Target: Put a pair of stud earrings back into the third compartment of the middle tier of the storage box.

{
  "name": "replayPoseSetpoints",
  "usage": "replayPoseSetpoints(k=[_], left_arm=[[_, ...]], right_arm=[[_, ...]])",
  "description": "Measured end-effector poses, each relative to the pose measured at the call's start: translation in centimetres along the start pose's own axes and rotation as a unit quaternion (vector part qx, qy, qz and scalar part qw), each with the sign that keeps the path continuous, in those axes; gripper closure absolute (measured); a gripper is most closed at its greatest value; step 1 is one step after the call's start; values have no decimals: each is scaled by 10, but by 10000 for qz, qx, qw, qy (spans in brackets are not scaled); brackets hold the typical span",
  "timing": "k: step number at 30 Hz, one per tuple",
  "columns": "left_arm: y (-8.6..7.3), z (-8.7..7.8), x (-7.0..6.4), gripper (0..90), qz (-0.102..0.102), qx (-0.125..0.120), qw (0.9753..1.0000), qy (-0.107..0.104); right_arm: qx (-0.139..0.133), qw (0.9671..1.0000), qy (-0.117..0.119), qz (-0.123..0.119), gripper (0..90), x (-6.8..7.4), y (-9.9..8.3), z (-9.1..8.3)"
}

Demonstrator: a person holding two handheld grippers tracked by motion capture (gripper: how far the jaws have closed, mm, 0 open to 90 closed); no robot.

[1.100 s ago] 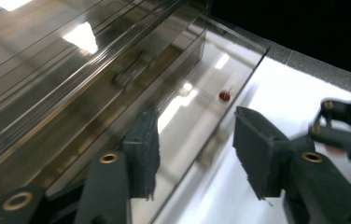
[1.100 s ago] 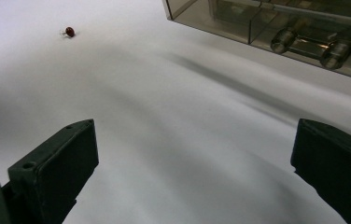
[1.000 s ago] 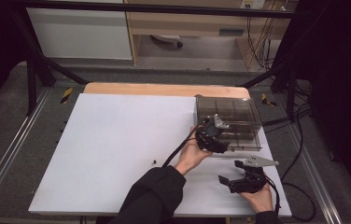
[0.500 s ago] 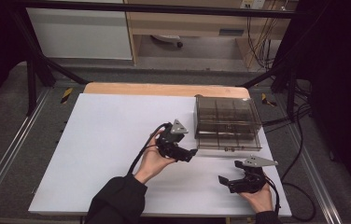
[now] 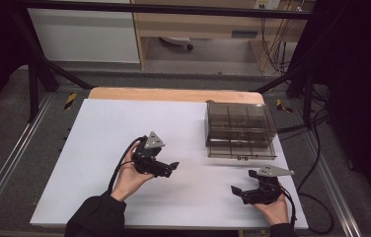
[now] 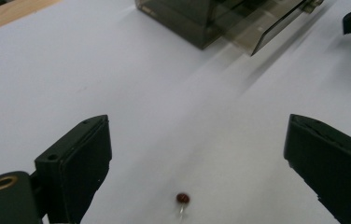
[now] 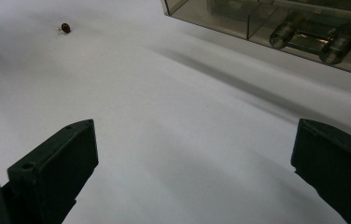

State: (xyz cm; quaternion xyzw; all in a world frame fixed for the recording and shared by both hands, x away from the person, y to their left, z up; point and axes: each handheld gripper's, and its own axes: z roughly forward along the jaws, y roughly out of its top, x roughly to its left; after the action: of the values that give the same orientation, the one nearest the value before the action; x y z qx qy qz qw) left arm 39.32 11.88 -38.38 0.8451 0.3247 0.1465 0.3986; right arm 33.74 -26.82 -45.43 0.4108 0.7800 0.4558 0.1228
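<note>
The left gripper [image 5: 172, 167] is held just above the white worktop [image 5: 99, 138] with its jaws spread wide and nothing between them. In the left gripper view a small dark-red bead-like component with a thin wire lead [image 6: 182, 199] is seen lying on the worktop between the two black jaws, close in toward the gripper's base and nearer the jaw at the left of that view — touched by neither. Ahead of this gripper, well beyond the jaw tips, a smoky transparent plastic compartment box [image 5: 240, 129] is seen resting on the worktop, its front flap hanging open.

The right gripper [image 5: 236, 190] is held low near the person's edge of the worktop, its jaws likewise spread apart and empty. In the right gripper view the small red component [image 7: 65, 28] is seen far ahead and off toward the left jaw's side, while the box [image 7: 276, 28] stands ahead toward the right jaw's side — two short clear cylinders can be made out inside one compartment.
</note>
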Motion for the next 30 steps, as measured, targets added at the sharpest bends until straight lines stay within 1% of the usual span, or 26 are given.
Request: replayPoseSetpoints(k=[5,8,12,16,17,19,21,23,24,28,30], left_arm=[[-22,-1,10,72,-197,108,9997,69],[-29,0,13,74,-264,160,9995,90],[-37,3,14,101,-299,229,9992,114],[-45,10,13,158,-373,296,9988,102],[-46,12,13,173,-338,382,9986,111],[-50,17,13,195,-341,487,9981,125],[-52,20,13,245,-354,527,9979,117],[-53,23,13,295,-343,626,9973,148],[-53,24,13,332,-343,623,9974,144],[-54,27,11,415,-375,615,9973,110],[-54,29,12,448,-413,639,9971,43]], right_arm=[[16,10000,-7,-1,12,0,0,1],[15,10000,-12,18,12,0,0,0],[10,10000,-15,9,12,0,0,0],[23,10000,-20,28,12,0,0,0],[17,10000,-15,20,12,0,0,0],[15,10000,-19,5,13,-1,0,0],[9,10000,-18,2,13,-1,0,0],[12,10000,-24,-4,13,-1,0,0],[16,10000,-18,3,13,-1,0,0],[24,10000,-18,5,13,-1,0,0],[32,10000,-18,4,13,0,0,1]])
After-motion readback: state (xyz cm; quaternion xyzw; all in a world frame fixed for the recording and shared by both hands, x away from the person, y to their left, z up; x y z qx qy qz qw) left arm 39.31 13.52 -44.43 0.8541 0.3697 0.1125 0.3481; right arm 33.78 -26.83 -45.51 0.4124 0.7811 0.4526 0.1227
